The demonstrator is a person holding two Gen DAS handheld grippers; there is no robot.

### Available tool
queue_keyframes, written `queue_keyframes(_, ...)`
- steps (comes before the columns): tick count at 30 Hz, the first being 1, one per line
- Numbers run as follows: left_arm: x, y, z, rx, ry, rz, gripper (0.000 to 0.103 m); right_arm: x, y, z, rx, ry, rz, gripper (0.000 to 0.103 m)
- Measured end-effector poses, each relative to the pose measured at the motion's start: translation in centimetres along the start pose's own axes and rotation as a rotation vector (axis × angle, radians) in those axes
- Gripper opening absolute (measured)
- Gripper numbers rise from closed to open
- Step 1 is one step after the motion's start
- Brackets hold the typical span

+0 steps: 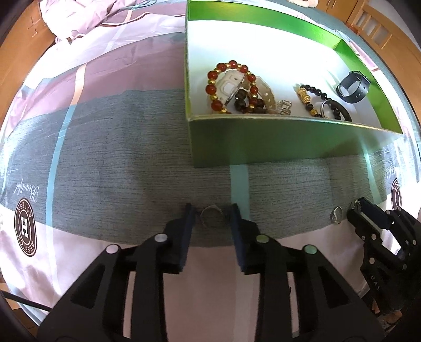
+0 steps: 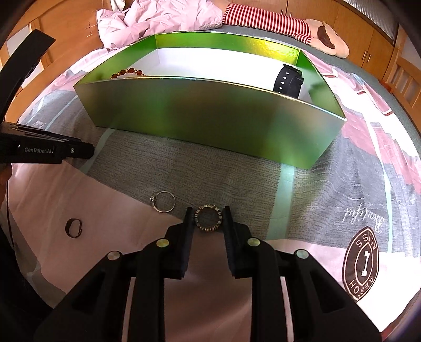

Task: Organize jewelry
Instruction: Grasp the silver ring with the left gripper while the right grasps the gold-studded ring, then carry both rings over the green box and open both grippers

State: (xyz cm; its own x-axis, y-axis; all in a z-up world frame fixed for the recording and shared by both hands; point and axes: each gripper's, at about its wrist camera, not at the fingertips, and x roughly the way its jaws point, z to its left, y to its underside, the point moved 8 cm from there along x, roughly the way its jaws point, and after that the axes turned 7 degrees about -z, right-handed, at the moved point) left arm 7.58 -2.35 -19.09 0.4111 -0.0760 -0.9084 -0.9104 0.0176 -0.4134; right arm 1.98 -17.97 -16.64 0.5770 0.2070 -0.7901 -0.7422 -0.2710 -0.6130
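Observation:
My left gripper [image 1: 212, 211] points down at the grey bedspread. A thin silver ring [image 1: 211, 215] lies between its blue pads with a small gap on each side, so it is open. My right gripper [image 2: 208, 213] is shut on a studded gold ring [image 2: 208, 218] that rests at the edge of the grey patch. In the left wrist view the right gripper's fingers [image 1: 368, 213] show at the far right. The green box [image 1: 263, 142] [image 2: 210, 115] stands just beyond and holds a red bead bracelet [image 1: 231, 79], a white watch [image 1: 230, 85], dark bead bracelets [image 1: 313, 97] and a black watch [image 1: 354, 88] [image 2: 288, 80].
A silver ring with a stone [image 2: 163, 201] [image 1: 336, 214] lies left of the right gripper, and a dark ring [image 2: 73, 227] sits further left on pink fabric. The left device's black housing [image 2: 39, 150] reaches in from the left. A crumpled pink quilt [image 2: 158, 18] and a striped plush toy [image 2: 268, 21] lie behind the box.

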Motion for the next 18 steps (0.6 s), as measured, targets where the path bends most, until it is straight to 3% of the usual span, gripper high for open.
queue_keyframes(7, 0.2, -0.3, -1.0, 0.031, -0.026, -0.015, 0.032, 0.0, -0.1, -0.5, 0.031, 0.008, -0.011, 0.031)
queue_keyframes(10, 0.1, -0.1, -2.2, 0.054, -0.037, -0.026, 0.022, 0.0, -0.1, -0.3, 0.004, 0.028, -0.015, 0.031)
queue_keyframes(18, -0.4, 0.5, -4.1, 0.078, 0.002, -0.032, 0.018, -0.3, 0.0, -0.1, 0.006, 0.014, -0.023, 0.023)
